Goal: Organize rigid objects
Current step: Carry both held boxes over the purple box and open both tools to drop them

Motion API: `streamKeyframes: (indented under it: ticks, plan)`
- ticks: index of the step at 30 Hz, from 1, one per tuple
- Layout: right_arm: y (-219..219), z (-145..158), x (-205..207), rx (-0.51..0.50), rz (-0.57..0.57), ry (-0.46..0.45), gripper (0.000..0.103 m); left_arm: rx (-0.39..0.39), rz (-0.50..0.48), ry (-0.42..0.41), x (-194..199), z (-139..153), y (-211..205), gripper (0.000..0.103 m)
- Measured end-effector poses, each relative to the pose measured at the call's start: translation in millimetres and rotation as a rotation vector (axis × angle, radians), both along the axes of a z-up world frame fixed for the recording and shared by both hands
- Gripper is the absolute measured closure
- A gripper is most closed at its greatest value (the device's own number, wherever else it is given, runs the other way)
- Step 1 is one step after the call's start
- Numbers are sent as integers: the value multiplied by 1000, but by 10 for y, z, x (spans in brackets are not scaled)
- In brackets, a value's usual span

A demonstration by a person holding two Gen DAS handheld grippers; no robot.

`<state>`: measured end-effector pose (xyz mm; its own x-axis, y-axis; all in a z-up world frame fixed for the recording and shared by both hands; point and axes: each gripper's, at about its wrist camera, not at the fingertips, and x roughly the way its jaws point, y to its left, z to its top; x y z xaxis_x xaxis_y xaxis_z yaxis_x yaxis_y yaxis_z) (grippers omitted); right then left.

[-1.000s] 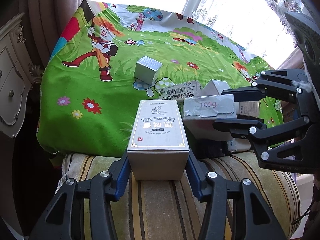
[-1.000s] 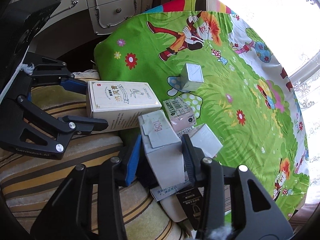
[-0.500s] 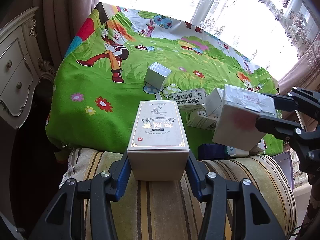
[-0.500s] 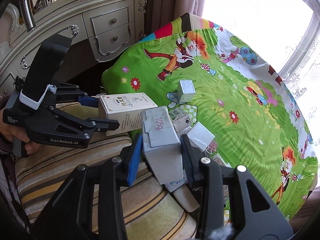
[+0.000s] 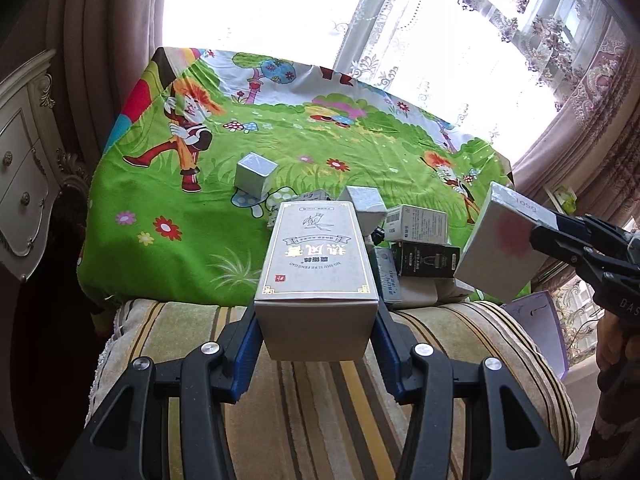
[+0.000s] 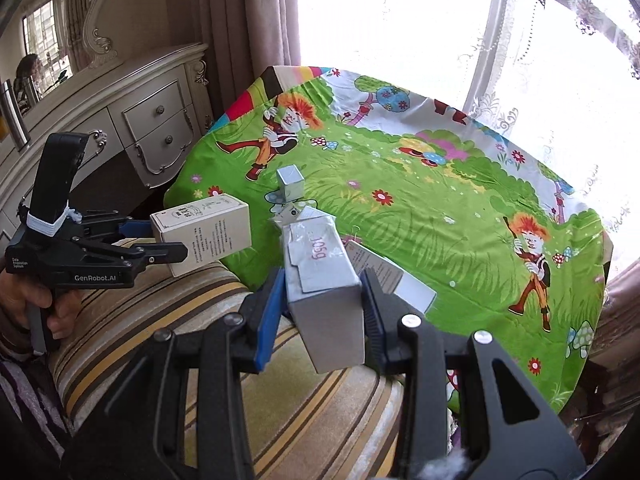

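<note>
1. The left gripper point(image 5: 316, 320) is clamped on a cream box with gold lettering point(image 5: 316, 264); its blue pads press both side walls at the box's near end, jaws partly closed to the box's width. In the left wrist view the box runs from centre out toward 12 o'clock, its long printed face turned up.
2. The right gripper point(image 6: 324, 316) grips a silver-grey box marked "105g" point(image 6: 320, 264) the same way, pads on both side walls, jaws narrowed to the box. The box points away from the gripper toward 12 o'clock, tilted slightly.
3. Both boxes are held off the surface, above a striped cushion point(image 5: 320, 392) at the near edge of a green cartoon cloth point(image 5: 192, 216).
4. In the left wrist view the "105g" box sits at 3 o'clock of the cream box, apart from it, with the right gripper's fingers coming in from the right edge.
5. In the right wrist view the cream box is at 9 o'clock of the "105g" box, carried by the left gripper, with a hand point(image 6: 36, 300) on its handle.
6. A small silver cube box point(image 5: 255, 174) stands alone on the cloth at 11 o'clock of the cream box, well apart.
7. A cluster of small boxes point(image 5: 420, 240) lies at the cloth's near edge, between the two held boxes, including a black one and white printed ones.
8. A white dresser point(image 6: 152, 120) stands at 10 o'clock, beside the cloth.
</note>
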<state>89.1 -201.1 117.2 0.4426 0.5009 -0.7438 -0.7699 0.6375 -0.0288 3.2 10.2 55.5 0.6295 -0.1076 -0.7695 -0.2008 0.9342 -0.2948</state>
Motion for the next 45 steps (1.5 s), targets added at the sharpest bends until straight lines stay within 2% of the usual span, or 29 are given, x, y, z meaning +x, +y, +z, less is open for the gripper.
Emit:
streamKeyframes:
  ticks: [3,14,25,33,36,37,39,41,45]
  plan:
    - [-350,12,-16,27,-89,2,61,-21,-72,-18,39,62,-230,51]
    - [-1511,-130,-175,25,-418,-12,61,-77,-343,-25,259,181,-1195,51]
    - [-2487,-237,-422,51,-695,1,60,-128,-582,19,440,159,-2148,51]
    - [-2862,-372,-478,50,-806,26,60,-151,-677,41,535,133,-2640,51]
    - [-2942,-408,-485,58,-821,39,60,-153,-709,64,581,92,-2802,47]
    - [-2966,-419,-484,58,-828,45,57,-155,-716,76,590,73,-2842,44]
    - [-3009,-426,-499,60,-844,38,44,-149,-710,80,580,54,-2859,38]
    - [-3045,-421,-516,66,-864,25,20,-141,-690,62,567,53,-2835,38]
    - [-3108,-390,-528,98,-884,20,17,-141,-654,3,561,94,-2752,37]
